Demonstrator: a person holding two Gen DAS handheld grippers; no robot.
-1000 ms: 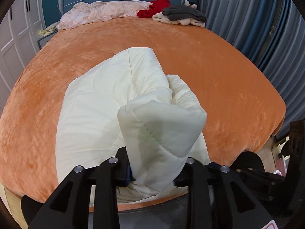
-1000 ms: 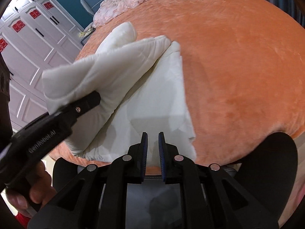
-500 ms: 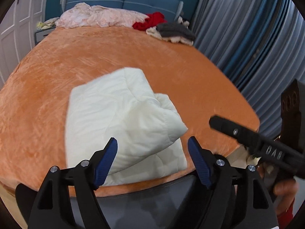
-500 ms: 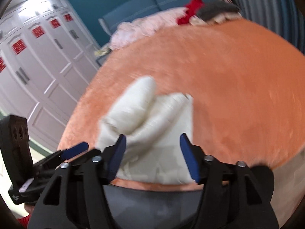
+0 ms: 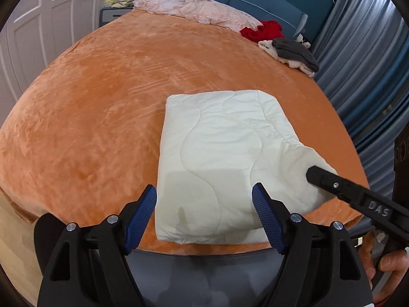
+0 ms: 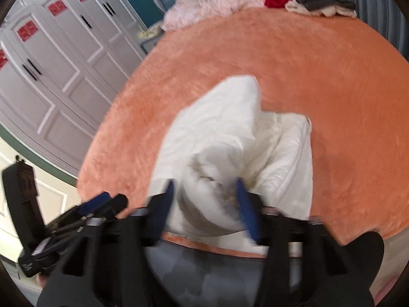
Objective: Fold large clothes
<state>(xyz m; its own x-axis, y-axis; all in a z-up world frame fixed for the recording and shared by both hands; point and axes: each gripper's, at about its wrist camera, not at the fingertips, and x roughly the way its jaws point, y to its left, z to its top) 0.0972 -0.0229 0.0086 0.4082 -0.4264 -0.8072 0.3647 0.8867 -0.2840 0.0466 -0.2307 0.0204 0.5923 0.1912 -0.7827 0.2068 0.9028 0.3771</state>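
The left wrist view is giving the sharper look: the cream quilted garment (image 5: 225, 163) is lying folded into a rough rectangle near the front edge of the orange bed cover (image 5: 107, 107), with its near right corner lifted off the bed. The left gripper (image 5: 204, 215) is hanging above the near edge with its blue pads (image 5: 139, 217) spread wide and gripping nothing; the fabric seen between them is lying lower down on the bed. In this view the right gripper (image 5: 310, 172) is entering from the right as a black finger pressed against that raised corner, with the person's hand (image 5: 383, 261) wrapped around the handle below.

The right wrist view, which is blurred, is showing what the other cannot: a bunched fold of the garment (image 6: 230, 153) is standing up between the right gripper's (image 6: 204, 199) two pads, and the jaws are closing around it. The pads seem to be touching the cloth on both sides, though the blur is leaving that uncertain. The left gripper's handle is appearing at the lower left of this view, beside the white wardrobe doors (image 6: 51, 58).

Both grippers are pointing steeply down toward the bed. At the far end, a pink blanket (image 5: 194, 7), a red garment (image 5: 263, 30) and a grey garment (image 5: 294, 51) are lying in a row.
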